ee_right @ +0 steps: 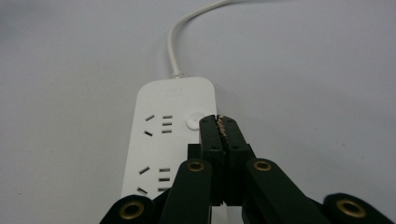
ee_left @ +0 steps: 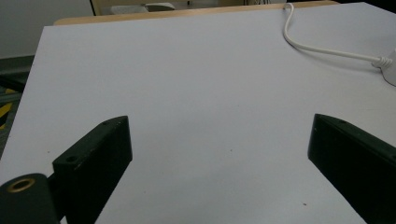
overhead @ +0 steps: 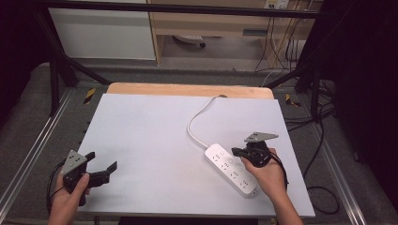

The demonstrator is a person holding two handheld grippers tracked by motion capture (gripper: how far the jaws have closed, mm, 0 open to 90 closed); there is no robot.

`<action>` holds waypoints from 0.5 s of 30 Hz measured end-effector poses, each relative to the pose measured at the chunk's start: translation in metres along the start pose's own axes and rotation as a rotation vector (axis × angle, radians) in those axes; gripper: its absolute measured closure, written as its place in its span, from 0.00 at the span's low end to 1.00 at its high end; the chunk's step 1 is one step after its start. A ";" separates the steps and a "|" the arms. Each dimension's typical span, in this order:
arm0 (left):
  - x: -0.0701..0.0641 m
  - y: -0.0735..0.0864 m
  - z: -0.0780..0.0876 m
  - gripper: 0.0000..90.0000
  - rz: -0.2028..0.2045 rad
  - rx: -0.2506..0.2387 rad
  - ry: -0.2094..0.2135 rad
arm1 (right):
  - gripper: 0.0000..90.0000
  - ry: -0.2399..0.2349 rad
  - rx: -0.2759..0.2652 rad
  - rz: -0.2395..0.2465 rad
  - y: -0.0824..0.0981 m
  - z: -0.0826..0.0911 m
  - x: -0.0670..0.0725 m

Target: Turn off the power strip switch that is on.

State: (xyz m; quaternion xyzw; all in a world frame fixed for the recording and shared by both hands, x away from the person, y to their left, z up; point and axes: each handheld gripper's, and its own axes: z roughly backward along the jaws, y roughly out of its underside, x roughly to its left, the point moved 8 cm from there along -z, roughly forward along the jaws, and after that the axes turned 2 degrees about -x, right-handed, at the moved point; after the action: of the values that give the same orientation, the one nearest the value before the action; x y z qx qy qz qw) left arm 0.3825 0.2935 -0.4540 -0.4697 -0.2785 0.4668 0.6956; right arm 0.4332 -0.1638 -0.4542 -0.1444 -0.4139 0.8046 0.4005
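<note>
A white power strip [overhead: 231, 169] lies on the right half of the white table [overhead: 150, 140], its white cord [overhead: 199, 119] curving off to the far edge. My right gripper [overhead: 236, 152] hovers over the strip's cord end with its jaws pressed together and nothing between them. In the right gripper view the shut tips [ee_right: 219, 122] sit just beside the strip's round button [ee_right: 194, 120], and I cannot tell whether they touch it. At the near left corner my left gripper [overhead: 101, 165] rests in a hand with its jaws wide apart; its view shows bare table [ee_left: 196, 93] between them.
The cord [ee_left: 317, 46] and a corner of the strip [ee_left: 390, 67] sit at the upper right of the left gripper view. A wooden strip [overhead: 187, 89] borders the table's far edge. Black frame posts and loose cables [overhead: 324, 140] stand to the right, off the table.
</note>
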 end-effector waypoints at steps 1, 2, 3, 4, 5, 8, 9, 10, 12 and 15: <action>0.000 0.000 0.000 0.07 0.000 0.000 0.001 | 1.00 0.002 0.003 -0.004 0.001 -0.001 0.000; 0.000 0.000 0.000 0.07 -0.001 -0.001 0.001 | 1.00 0.001 0.006 -0.001 0.002 -0.002 0.000; 0.000 0.000 0.000 0.07 -0.001 -0.001 0.001 | 1.00 -0.004 0.010 0.000 0.003 -0.002 0.001; 0.000 0.000 0.000 0.07 0.000 0.000 0.001 | 1.00 -0.004 0.011 0.002 0.004 -0.003 0.001; 0.000 0.000 0.000 0.07 0.000 0.000 0.000 | 1.00 -0.005 0.018 0.002 0.005 -0.004 0.002; 0.000 0.000 0.000 0.07 -0.001 0.000 0.001 | 1.00 -0.007 0.026 0.005 0.007 -0.005 0.003; 0.000 0.000 0.000 0.07 -0.002 0.000 0.002 | 1.00 -0.008 0.030 0.008 0.008 -0.006 0.003; 0.000 0.000 0.000 0.07 -0.002 0.000 0.002 | 1.00 -0.006 0.038 0.012 0.009 -0.006 0.004; 0.000 0.000 0.000 0.07 -0.004 0.000 0.000 | 1.00 -0.006 0.044 0.018 0.011 -0.007 0.005; 0.000 0.000 0.000 0.07 -0.003 0.000 0.002 | 1.00 -0.008 0.042 0.027 0.011 -0.008 0.005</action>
State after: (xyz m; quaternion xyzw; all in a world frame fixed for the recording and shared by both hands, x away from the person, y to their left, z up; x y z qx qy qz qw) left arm 0.3827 0.2932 -0.4539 -0.4697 -0.2786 0.4654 0.6965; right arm 0.4290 -0.1590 -0.4674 -0.1384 -0.3965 0.8190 0.3911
